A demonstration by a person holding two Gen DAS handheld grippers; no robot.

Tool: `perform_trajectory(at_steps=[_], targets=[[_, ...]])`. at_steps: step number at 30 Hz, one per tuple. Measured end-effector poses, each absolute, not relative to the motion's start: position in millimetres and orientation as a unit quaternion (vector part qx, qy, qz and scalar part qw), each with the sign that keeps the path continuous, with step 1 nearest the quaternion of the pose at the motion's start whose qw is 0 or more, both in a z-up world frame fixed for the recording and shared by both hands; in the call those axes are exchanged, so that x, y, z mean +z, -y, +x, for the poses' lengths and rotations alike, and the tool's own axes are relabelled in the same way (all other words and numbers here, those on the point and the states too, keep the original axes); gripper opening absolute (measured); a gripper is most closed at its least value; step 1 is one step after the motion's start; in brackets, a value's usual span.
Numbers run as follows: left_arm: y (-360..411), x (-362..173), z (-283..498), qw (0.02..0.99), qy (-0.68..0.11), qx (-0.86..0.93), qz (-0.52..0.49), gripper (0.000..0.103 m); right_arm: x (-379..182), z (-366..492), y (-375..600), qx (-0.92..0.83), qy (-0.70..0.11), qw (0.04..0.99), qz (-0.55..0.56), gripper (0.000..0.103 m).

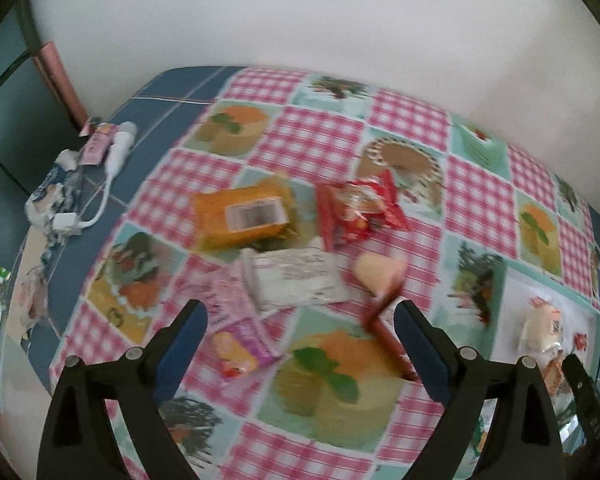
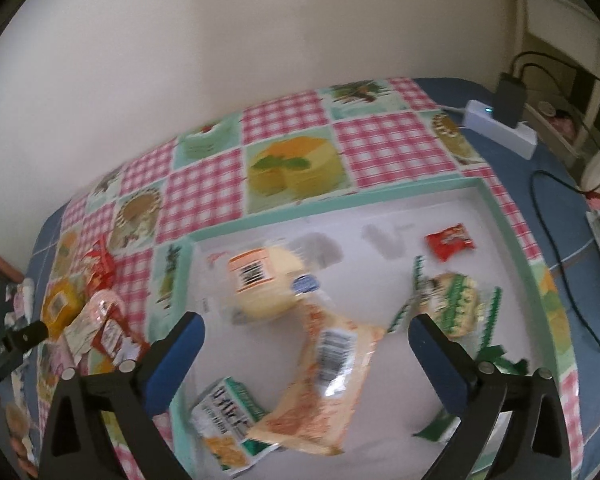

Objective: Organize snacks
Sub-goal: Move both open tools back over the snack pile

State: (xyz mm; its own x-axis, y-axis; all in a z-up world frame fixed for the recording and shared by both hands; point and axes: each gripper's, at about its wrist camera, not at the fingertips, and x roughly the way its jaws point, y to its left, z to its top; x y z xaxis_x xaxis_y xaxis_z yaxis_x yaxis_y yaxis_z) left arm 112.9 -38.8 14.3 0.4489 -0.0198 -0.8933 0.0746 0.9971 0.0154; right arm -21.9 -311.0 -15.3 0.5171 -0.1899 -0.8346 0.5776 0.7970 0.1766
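Both grippers stand wide open and empty: the left gripper (image 1: 300, 332) faces loose packets (orange packet (image 1: 240, 216) included) mid-tablecloth (image 1: 408, 128), the right gripper (image 2: 306, 344) over the tray (image 2: 180, 264) collecting sorted snacks.

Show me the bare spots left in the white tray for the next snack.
In the tray, free floor lies along the far wall, left of the small red packet, and at the near right, between the orange barcode pouch and the green-striped packet. The near-left corner is crowded: the yellow bun pack, the pouch and the green-white cracker packet overlap there.
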Motion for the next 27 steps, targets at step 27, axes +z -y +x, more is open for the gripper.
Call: perform_trajectory(at_steps=[27], targets=[[-51.9,2.8,137.9,0.842,-0.537,0.035,-0.043,0.095,-2.2,18.8,221.0,-0.156,-0.434,0.871,0.17,0.103]])
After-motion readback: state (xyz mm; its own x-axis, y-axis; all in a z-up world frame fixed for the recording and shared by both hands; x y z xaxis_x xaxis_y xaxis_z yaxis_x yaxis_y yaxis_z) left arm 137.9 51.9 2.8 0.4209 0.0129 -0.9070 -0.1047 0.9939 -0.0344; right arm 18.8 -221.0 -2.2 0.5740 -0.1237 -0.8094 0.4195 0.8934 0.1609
